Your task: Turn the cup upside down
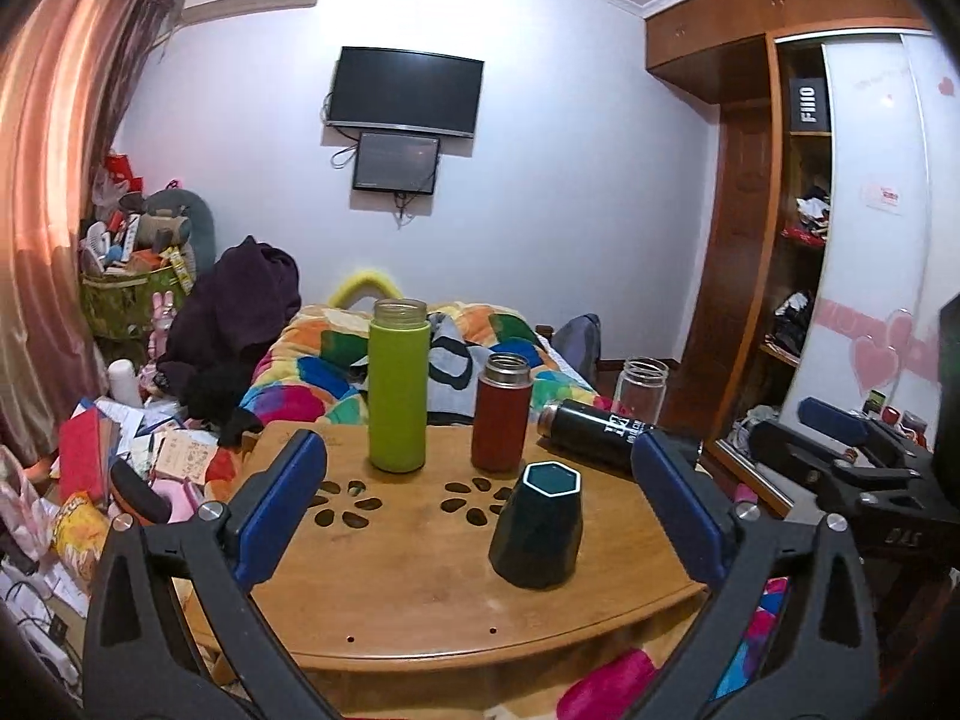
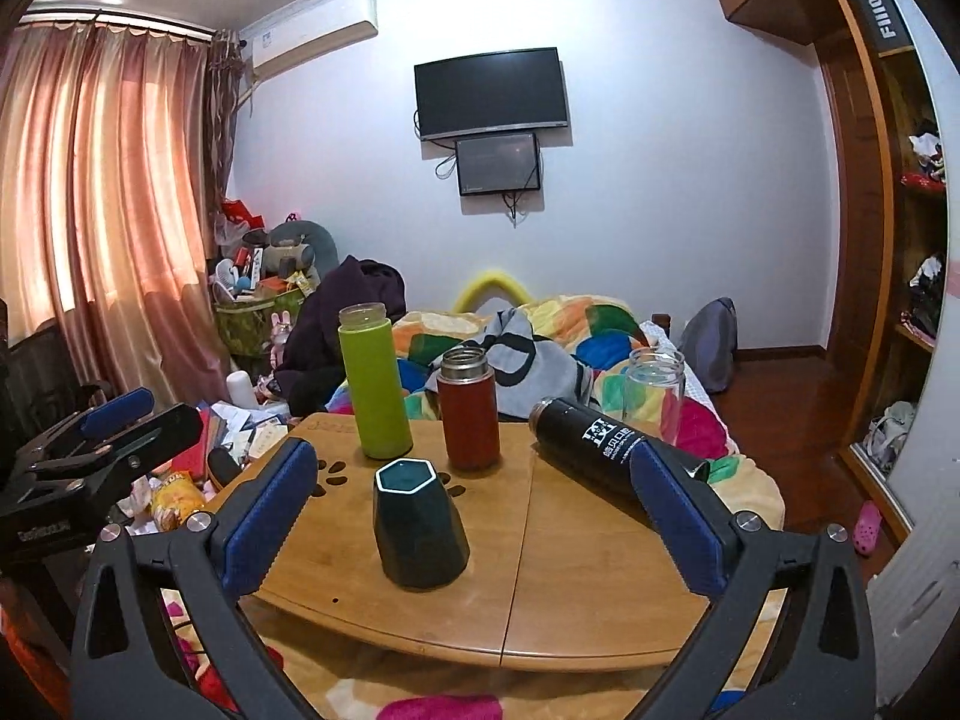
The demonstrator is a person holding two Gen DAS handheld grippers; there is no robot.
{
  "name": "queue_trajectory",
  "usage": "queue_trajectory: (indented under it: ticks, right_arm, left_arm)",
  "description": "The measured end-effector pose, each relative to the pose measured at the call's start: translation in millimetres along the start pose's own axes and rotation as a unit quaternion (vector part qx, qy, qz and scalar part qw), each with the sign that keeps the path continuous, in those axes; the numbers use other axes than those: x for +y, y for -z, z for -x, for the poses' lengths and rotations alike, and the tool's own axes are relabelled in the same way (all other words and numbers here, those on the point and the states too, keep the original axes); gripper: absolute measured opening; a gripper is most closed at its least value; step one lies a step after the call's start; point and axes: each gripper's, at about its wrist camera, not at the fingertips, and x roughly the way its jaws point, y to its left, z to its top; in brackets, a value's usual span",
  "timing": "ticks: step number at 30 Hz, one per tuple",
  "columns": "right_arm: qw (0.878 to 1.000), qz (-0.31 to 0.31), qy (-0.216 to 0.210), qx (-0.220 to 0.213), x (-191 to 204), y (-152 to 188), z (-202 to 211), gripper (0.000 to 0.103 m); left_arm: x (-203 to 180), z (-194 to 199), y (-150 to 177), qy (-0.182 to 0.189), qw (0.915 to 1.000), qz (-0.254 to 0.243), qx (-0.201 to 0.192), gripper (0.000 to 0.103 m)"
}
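Observation:
A dark green faceted cup (image 1: 537, 525) with a hexagonal white-rimmed mouth stands upright on the small wooden table (image 1: 420, 588); it also shows in the right wrist view (image 2: 418, 525). My left gripper (image 1: 480, 498) is open and empty, its blue pads wide apart, short of the cup. My right gripper (image 2: 474, 510) is open and empty too, with the cup between and beyond its fingers. The right gripper shows at the right edge of the left wrist view (image 1: 852, 450), and the left gripper at the left edge of the right wrist view (image 2: 102, 432).
On the table behind the cup stand a green bottle (image 2: 373, 384) and a red flask (image 2: 468, 408); a black flask (image 2: 600, 450) lies on its side, and a clear glass jar (image 2: 654, 390) stands at the far right. A bed with a colourful quilt (image 2: 588, 330) lies behind.

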Motion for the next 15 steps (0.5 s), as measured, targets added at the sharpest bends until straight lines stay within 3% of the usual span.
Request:
queue_trajectory:
  ticks: [7, 15]
  right_arm:
    - [1.000, 0.003, 0.001, -0.007, 1.2, 0.0, 4.9, 0.103]
    - [1.000, 0.005, 0.000, -0.006, 1.6, 2.4, 1.9, 0.103]
  left_arm:
    - [-3.2, 5.4, 5.0, -0.025, 0.9996, -0.010, -0.009, 0.103]
    - [-3.3, 6.1, 9.3, -0.025, 0.9995, -0.019, -0.006, 0.103]
